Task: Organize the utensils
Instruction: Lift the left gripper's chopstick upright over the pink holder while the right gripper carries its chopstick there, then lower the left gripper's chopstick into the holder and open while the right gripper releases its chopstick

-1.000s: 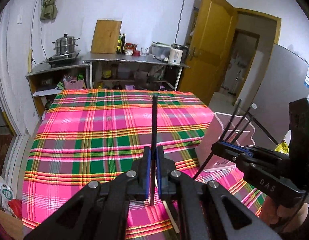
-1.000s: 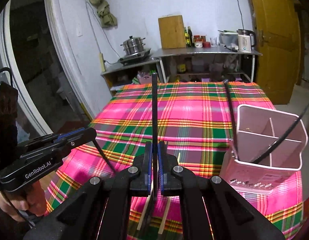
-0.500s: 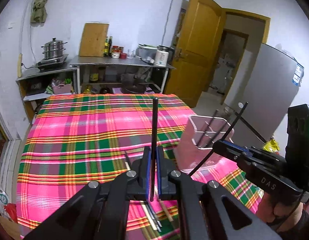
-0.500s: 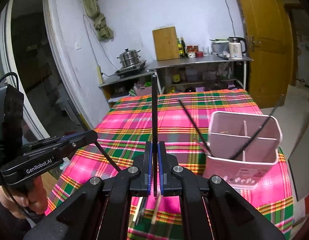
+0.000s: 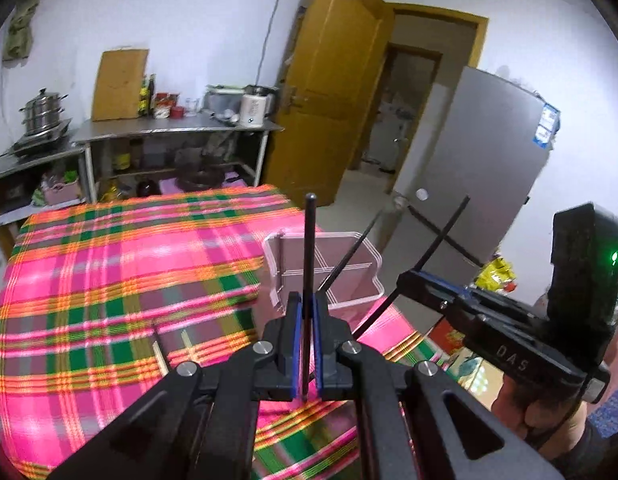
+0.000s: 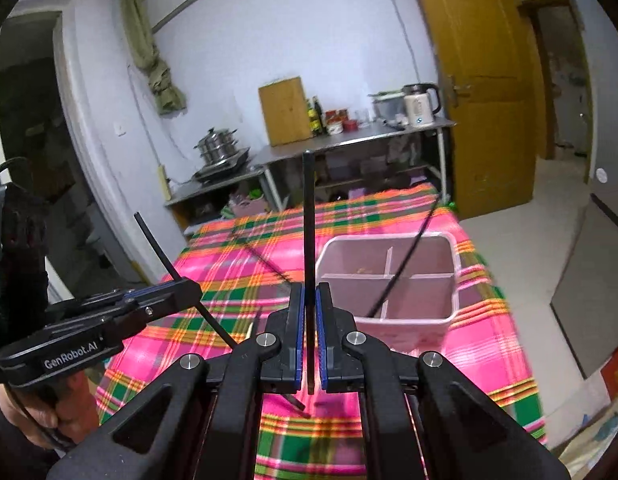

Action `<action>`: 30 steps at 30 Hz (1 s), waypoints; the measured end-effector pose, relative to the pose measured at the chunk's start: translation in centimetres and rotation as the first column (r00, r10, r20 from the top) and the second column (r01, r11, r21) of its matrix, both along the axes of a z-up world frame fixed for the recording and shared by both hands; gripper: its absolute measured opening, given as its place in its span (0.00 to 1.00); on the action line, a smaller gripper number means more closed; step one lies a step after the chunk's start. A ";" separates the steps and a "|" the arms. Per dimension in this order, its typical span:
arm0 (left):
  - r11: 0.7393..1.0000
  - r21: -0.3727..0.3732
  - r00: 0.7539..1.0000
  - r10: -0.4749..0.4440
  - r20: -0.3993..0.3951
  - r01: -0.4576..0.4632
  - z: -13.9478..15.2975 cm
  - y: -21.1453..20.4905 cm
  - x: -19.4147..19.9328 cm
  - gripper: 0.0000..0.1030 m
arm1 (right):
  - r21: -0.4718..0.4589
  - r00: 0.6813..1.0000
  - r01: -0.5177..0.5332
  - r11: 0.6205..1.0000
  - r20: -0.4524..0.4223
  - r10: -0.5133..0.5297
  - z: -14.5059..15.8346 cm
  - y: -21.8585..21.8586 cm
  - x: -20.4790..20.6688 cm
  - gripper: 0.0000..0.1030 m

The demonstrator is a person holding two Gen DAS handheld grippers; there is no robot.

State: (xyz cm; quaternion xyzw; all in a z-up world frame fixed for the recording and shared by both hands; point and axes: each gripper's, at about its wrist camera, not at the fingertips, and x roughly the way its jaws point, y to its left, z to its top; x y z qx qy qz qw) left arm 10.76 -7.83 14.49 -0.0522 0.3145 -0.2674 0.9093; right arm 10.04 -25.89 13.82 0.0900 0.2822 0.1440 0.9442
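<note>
A pink plastic utensil holder (image 6: 389,280), split into compartments by thin white dividers, stands on the plaid tablecloth (image 6: 485,344) near the table's right-hand edge. One black chopstick (image 6: 405,256) already leans in it, its foot in a near compartment and its top tilted out past the far rim. In the left wrist view the holder (image 5: 349,264) sits close to the cloth's corner, with bare floor and the grey fridge (image 5: 485,160) beyond it.

The left gripper (image 5: 304,344) is clamped on a black chopstick (image 5: 309,256) that stands upright between its blue pads, its tip rising in front of the holder. The right gripper (image 6: 309,340) pinches a second black chopstick (image 6: 308,232) the same way, upright, its lower end poking out below the pads. Each gripper shows in the other's camera: the right one (image 5: 425,280) beside the holder's right side, the left one (image 6: 181,292) over the table's left part.

A few pale chopsticks (image 5: 161,352) lie flat on the cloth left of the holder, and another dark one (image 6: 265,264) lies slanted farther back. The cloth between them and the far edge is otherwise bare and wide. Behind the table stand a steel shelf (image 6: 349,140) with a kettle (image 6: 419,104) and an open yellow door (image 5: 333,76).
</note>
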 end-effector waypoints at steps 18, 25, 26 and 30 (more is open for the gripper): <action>0.999 -0.043 0.995 0.014 0.094 -0.010 4.7 -2.8 6.7 0.05 | 0.023 0.991 0.080 0.997 0.105 -0.082 4.0 -3.1 3.4 0.05; 0.999 -0.027 0.999 0.026 0.033 -0.025 1.9 -3.0 8.7 0.05 | 0.026 0.994 0.100 0.995 0.047 -0.101 1.3 -3.7 4.6 0.05; 0.999 -0.026 0.999 0.027 0.024 -0.026 1.6 -3.1 8.9 0.05 | 0.025 0.994 0.101 0.995 0.041 -0.102 1.1 -3.8 4.7 0.05; 1.000 -0.016 1.000 0.024 -0.008 -0.025 0.3 -3.3 9.9 0.05 | 0.026 0.994 0.105 0.994 0.004 -0.105 -0.4 -3.9 5.5 0.05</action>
